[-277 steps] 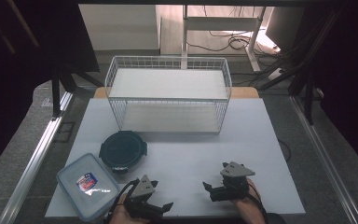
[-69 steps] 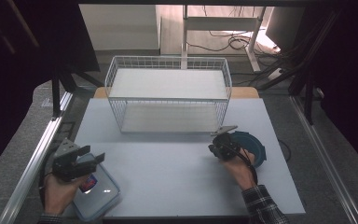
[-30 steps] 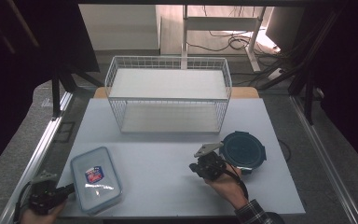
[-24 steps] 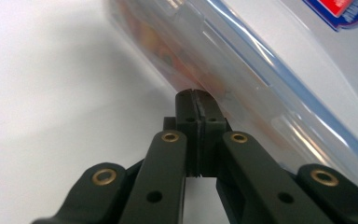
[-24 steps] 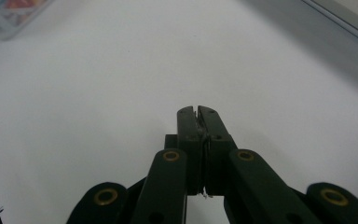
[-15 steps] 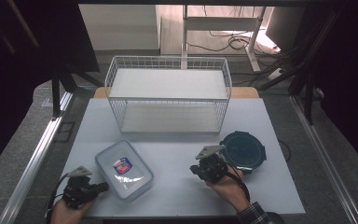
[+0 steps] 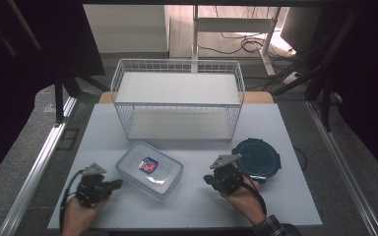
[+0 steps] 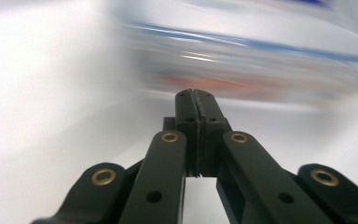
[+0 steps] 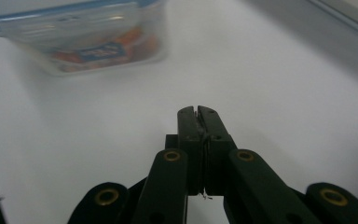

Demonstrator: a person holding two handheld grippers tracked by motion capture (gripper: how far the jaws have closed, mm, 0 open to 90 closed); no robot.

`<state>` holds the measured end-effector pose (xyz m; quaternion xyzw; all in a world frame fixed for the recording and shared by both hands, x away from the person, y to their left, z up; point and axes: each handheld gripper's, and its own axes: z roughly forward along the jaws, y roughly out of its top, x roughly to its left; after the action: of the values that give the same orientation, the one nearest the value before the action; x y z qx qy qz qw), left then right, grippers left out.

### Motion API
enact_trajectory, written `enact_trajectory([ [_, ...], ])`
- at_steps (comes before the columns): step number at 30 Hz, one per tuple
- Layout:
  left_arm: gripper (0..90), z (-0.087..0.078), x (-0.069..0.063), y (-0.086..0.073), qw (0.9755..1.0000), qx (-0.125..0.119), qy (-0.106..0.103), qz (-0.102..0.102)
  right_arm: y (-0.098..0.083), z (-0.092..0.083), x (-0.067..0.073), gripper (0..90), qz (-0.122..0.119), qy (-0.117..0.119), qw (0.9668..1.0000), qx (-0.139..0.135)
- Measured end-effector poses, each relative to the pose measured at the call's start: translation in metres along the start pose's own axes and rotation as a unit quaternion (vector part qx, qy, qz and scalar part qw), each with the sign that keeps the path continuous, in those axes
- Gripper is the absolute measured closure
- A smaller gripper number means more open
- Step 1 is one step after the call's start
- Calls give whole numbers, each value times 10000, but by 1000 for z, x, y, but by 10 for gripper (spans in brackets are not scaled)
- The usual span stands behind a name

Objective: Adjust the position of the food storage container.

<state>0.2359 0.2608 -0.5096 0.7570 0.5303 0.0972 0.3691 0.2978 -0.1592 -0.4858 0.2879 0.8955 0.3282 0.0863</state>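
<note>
Two grippers work the high view: left gripper (image 7: 112, 185), jaws clenched empty, just beside the clear container (image 7: 149, 169) mid-table, apparently nudging it toward the basket (image 7: 177, 104). Left gripper view: blurred container ahead. Right gripper view: right gripper (image 9: 198, 112) clenched empty; lifting next needs opened jaws.

On the table (image 7: 295, 196), a wire basket (image 7: 177, 101) stands at twelve o'clock; the rectangular container (image 7: 149, 168) lies at centre, the round container (image 7: 257, 159) at three o'clock.
</note>
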Motion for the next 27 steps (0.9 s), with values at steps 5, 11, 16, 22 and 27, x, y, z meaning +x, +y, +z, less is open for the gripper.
enact_trajectory([
  [5, 898, -1, 34, 13, 9995, -211, 162, -182, -5, -13, -22, 889, 284, -758, 9967, -79],
  [11, 897, 18, 49, 27, 9995, -295, 0, -150, -14, -15, -44, 894, 522, -1154, 9919, 86],
  [16, 896, 32, 47, 31, 9992, -263, -297, -83, -15, -26, -52, 897, 635, -1122, 9916, -86],
  [22, 896, 33, 43, 32, 9988, -285, -383, -70, -17, -28, -58, 897, 585, -1199, 9911, -40],
  [27, 897, 33, 43, 31, 9985, -315, -424, -175, -24, -37, -75, 898, 797, -1442, 9863, -14],
])
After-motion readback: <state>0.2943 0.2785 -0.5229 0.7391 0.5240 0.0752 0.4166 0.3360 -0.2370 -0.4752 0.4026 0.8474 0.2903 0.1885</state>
